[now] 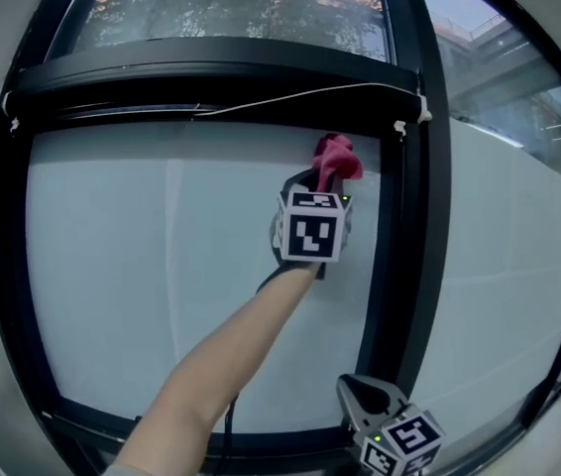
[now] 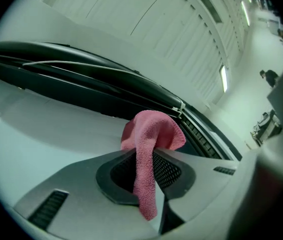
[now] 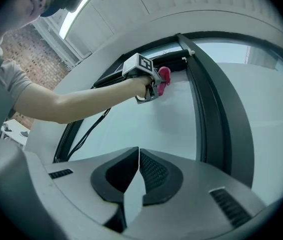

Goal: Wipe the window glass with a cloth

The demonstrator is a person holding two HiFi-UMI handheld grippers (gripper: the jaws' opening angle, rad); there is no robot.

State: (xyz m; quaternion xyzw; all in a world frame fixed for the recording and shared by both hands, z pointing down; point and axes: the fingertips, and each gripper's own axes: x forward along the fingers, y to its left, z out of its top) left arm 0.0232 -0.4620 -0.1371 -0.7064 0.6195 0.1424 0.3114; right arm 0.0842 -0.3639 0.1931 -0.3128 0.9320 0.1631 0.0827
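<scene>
A pink cloth [image 1: 335, 159] is pressed against the window glass [image 1: 152, 256] near the pane's upper right corner. My left gripper [image 1: 326, 178] is shut on the cloth, which bulges out past the jaw tips [image 2: 151, 131] and hangs down between them. From the right gripper view the cloth [image 3: 163, 76] and the left gripper [image 3: 151, 81] show high on the pane, held at the end of a bare arm. My right gripper [image 1: 362, 395] hangs low by the bottom frame, its jaws shut with nothing between them [image 3: 137, 151].
A black window frame [image 1: 414, 216] surrounds the pane, with a thick top bar [image 1: 211, 82] and a thin white cord along it. A black cable [image 3: 89, 129] trails down from the left gripper. More glass [image 1: 518, 266] lies right of the upright.
</scene>
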